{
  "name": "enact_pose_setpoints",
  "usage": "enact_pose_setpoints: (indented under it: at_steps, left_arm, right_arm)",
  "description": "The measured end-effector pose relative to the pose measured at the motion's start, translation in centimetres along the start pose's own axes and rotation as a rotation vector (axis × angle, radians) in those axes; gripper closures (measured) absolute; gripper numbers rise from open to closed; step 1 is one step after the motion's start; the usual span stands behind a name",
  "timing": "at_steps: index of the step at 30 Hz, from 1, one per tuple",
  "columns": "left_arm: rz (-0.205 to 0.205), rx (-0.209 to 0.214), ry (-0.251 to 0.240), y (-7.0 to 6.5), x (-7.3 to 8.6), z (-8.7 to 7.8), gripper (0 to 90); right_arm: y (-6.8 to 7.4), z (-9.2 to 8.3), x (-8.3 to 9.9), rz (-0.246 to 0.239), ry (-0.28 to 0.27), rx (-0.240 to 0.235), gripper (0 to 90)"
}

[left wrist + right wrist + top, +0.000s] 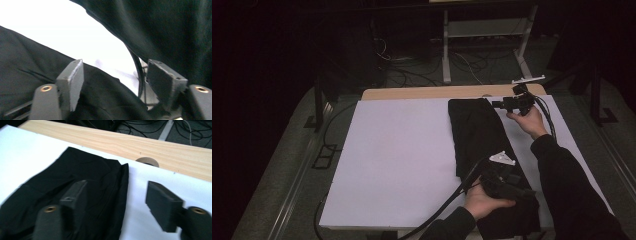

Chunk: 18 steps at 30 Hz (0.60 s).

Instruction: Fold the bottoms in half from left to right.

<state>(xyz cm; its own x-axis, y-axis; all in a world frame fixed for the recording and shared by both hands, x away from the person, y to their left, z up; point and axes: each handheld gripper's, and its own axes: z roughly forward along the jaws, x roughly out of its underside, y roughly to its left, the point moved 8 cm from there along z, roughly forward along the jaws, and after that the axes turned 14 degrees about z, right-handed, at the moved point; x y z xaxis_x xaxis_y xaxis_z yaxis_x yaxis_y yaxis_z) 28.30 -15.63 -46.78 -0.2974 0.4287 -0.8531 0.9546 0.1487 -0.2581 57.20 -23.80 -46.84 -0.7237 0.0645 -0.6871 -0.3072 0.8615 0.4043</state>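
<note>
A black garment (pixel 477 135) lies folded into a long strip on the white sheet (pixel 402 150), running from the far edge toward the near edge. My right gripper (pixel 503 104) hovers at its far right corner. In the right gripper view the jaws stand open (pixel 115 185) above the garment's edge (pixel 82 172), pressing on nothing. My left gripper (pixel 512 187) is at the garment's near end. Its jaws (pixel 113 67) are open over the dark cloth (pixel 25 65), with a strip of white sheet (pixel 75 32) beyond.
The wooden table edge (pixel 150 145) with a round hole (pixel 147 160) runs behind the sheet. Cables trail from both grippers, one across the near edge (pixel 447 202). More dark fabric (pixel 162 30) hangs across the upper right of the left gripper view. Floor cables (pixel 412 70) and a metal stand (pixel 446 45) lie beyond.
</note>
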Motion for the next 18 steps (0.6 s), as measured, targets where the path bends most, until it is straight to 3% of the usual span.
enact_pose_setpoints:
  at_steps: [2,4,7,10,13,18]
  left_arm:
    - [0.000,-0.014,-0.024,0.4,-0.3,-0.9,26.6]
    - [0.009,-0.019,-0.042,0.6,-0.5,-1.5,21.5]
    - [0.014,-0.047,-0.061,1.2,-0.8,-2.6,19.9]
    - [0.026,-0.059,-0.078,1.4,-0.9,-3.6,16.2]
    - [0.067,-0.099,-0.071,1.9,-0.8,-4.4,10.5]
    - [0.094,-0.153,-0.068,3.1,-1.1,-5.6,2.8]
  right_arm:
    - [0.1,-0.8,0.1,0.010,0.004,-0.014,25.8]
    - [0.3,-1.5,0.4,0.005,0.012,-0.015,14.8]
    - [0.5,-2.4,0.8,-0.006,0.020,-0.010,11.7]
    - [0.7,-3.1,1.1,-0.003,0.009,-0.020,1.1]
    - [0.7,-3.6,1.3,0.005,-0.004,-0.036,0.0]
    - [0.7,-3.7,1.6,0.002,-0.002,-0.041,0.0]
